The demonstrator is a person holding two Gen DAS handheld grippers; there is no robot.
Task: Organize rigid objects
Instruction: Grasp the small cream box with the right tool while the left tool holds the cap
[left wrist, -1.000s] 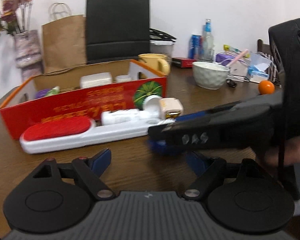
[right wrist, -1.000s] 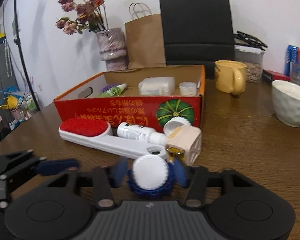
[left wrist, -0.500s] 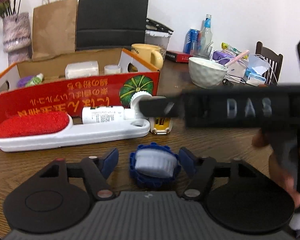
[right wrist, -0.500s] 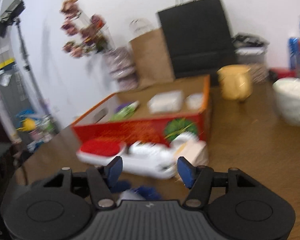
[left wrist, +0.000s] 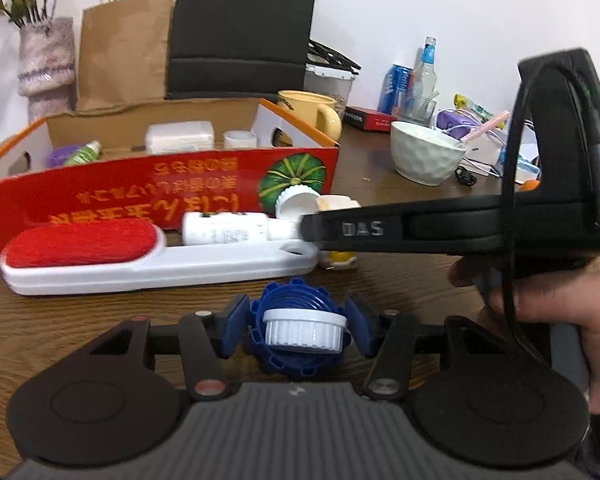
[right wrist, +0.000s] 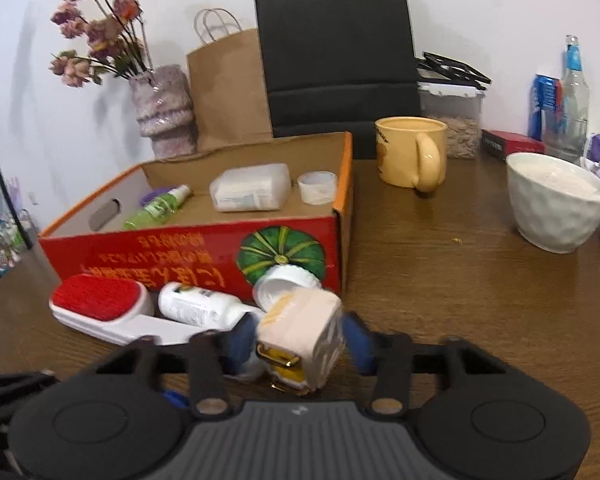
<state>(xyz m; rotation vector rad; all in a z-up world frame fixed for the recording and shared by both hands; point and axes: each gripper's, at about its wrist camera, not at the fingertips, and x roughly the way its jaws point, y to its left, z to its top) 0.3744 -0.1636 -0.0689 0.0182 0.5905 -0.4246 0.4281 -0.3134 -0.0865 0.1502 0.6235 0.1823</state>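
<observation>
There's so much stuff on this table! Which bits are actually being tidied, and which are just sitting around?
Being tidied: red box, blue-and-white cap, beige block, white bottle, red lint brush, white lid.

Just lying about: yellow mug, white bowl, vase of flowers, paper bags.

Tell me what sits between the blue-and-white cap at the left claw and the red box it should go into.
The blue-and-white cap lies between the left claw's fingers. Between it and the red box lie the lint brush and the white bottle. The right claw also reaches across just beyond the cap.
</observation>
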